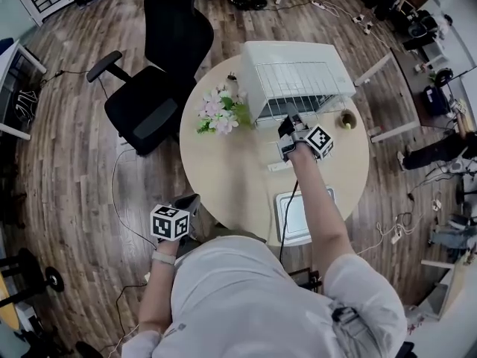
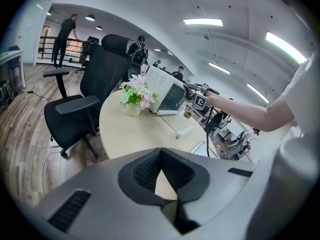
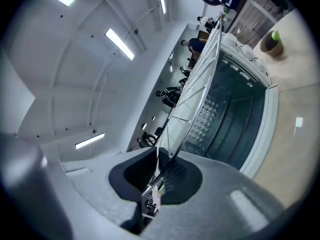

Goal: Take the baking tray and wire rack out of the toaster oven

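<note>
**Inspector:** Right gripper: how are the jaws standing?

**Assistant:** Clenched. They are pinching the near edge of the wire rack, and the gripper is pointing at the toaster oven.

**Inspector:** Where is the rack sitting?

**Assistant:** It is hanging in the air at the oven's open front, carried by that one grip. I cannot tell whether its far edge is resting inside the opening.

**Inspector:** And the baking tray?

**Assistant:** It is lying flat on the round surface, at the near edge and well apart from the oven. The right forearm is partly hiding it.

**Inspector:** Left gripper?

**Assistant:** It is hovering off the near-left rim of the surface, tilting downward. Its jaws are pressing tip to tip with nothing between them.

**Inspector:** Anything else to record?

**Assistant:** A pot of flowers is standing just beside the oven's left side. A small cup is sitting at the oven's right. A black office chair is standing on the floor to the left.
</note>
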The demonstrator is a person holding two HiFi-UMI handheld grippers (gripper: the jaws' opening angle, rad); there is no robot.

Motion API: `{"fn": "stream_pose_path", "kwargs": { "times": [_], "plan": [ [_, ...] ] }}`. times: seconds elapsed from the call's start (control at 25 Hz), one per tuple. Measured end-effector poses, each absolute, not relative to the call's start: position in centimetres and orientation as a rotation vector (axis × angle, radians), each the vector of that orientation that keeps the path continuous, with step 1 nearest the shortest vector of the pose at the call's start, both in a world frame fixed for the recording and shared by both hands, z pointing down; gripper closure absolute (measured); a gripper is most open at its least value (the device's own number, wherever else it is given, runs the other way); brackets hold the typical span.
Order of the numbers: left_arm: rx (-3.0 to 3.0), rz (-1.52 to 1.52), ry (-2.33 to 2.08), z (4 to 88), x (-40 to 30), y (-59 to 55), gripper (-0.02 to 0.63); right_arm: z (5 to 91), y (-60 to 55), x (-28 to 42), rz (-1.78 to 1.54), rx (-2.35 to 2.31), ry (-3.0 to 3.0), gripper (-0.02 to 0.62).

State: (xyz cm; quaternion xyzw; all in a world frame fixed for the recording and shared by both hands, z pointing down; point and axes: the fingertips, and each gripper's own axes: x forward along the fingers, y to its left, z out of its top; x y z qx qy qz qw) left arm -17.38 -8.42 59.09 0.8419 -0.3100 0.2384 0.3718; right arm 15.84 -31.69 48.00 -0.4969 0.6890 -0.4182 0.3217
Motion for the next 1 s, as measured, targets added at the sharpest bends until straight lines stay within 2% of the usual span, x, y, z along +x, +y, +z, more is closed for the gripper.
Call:
{"fn": "stream_pose_path", "kwargs": {
  "times": [0.36,0.48,0.72,1.0],
  "plan": [
    [2.146,0.614,-0.805,59.1,-17.0,-8.2,0.607,48.0,-34.5,15.4,-1.129,-1.306,1.827,0.574],
    [2.152,0.617,-0.799,59.2,-16.8,-8.1,0.607,48.3,-34.3,15.7,-1.129,-1.318,1.813,0.540],
    [2.169,0.621,-0.781,59.3,-16.9,-8.3,0.607,49.1,-32.4,15.4,-1.159,-1.304,1.803,0.403],
    [2.225,0.603,-0.743,58.2,-16.7,-9.8,0.607,48.4,-28.0,15.1,-1.118,-1.310,1.818,0.387]
  ]
}}
